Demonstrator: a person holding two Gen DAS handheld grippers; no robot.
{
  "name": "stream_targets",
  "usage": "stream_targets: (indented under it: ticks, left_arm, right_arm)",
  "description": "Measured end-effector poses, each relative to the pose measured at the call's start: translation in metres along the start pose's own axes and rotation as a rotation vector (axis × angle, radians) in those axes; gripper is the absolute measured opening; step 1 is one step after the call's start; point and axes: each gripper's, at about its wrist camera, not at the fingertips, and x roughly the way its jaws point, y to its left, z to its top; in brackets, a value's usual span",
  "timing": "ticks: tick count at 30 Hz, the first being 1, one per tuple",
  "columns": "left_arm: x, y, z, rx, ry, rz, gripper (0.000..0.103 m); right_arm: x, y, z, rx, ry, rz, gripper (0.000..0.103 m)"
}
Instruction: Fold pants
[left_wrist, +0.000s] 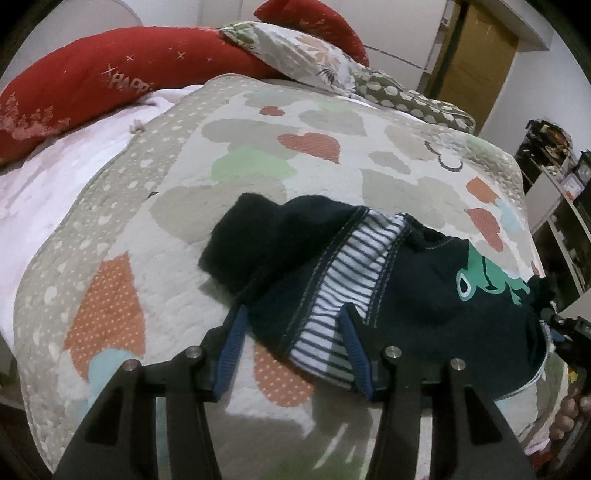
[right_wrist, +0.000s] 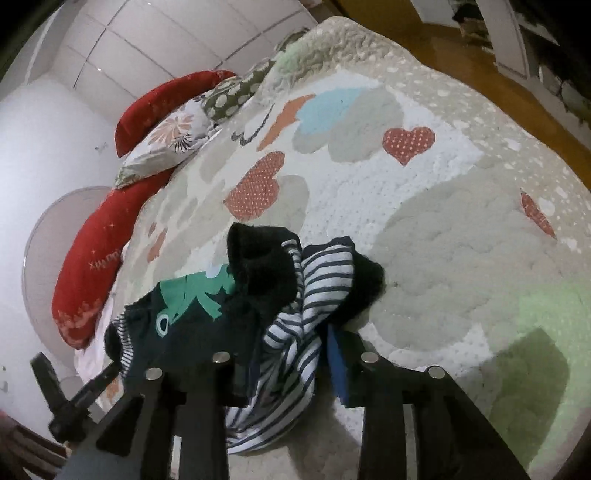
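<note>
Small dark navy pants (left_wrist: 406, 295) with a green frog and stripy lining, bunched up near the front edge of the white quilted bedspread with hearts (left_wrist: 236, 122). Left gripper (left_wrist: 291, 350) spread wide, nothing held; right gripper (right_wrist: 291, 362) wide too, stripy cloth between its fingers, not pinched. Best to pinch the waistband, pull flat, then fold.

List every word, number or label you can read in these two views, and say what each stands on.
"HAPP": pale letters on the long red cushion, the rest hidden by the bedspread.
Same cushion print in the right wrist view: too blurred to read.
Pants: frog picture only, no text.
</note>
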Motion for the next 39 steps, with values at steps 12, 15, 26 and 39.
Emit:
stream_targets:
  ticks: [12,15,26,39]
  left_arm:
    - [-0.014,-0.001,0.004,-0.036,-0.004,-0.007,0.051]
    - [-0.024,-0.005,0.006,-0.031,-0.023,-0.017,0.052]
    - [-0.03,-0.055,-0.006,0.118,-0.005,-0.085,0.058]
    - [-0.039,-0.108,-0.011,0.256,-0.027,-0.078,0.058]
  right_arm:
    - [-0.067,-0.057,0.008,0.13,-0.174,-0.152,0.01]
    - [-0.079,-0.06,0.003,0.144,-0.189,-0.111,0.034]
    - [-0.052,-0.013,0.003,0.061,-0.125,0.027,0.071]
    - [-0.027,-0.008,0.01,0.089,-0.117,0.108,0.015]
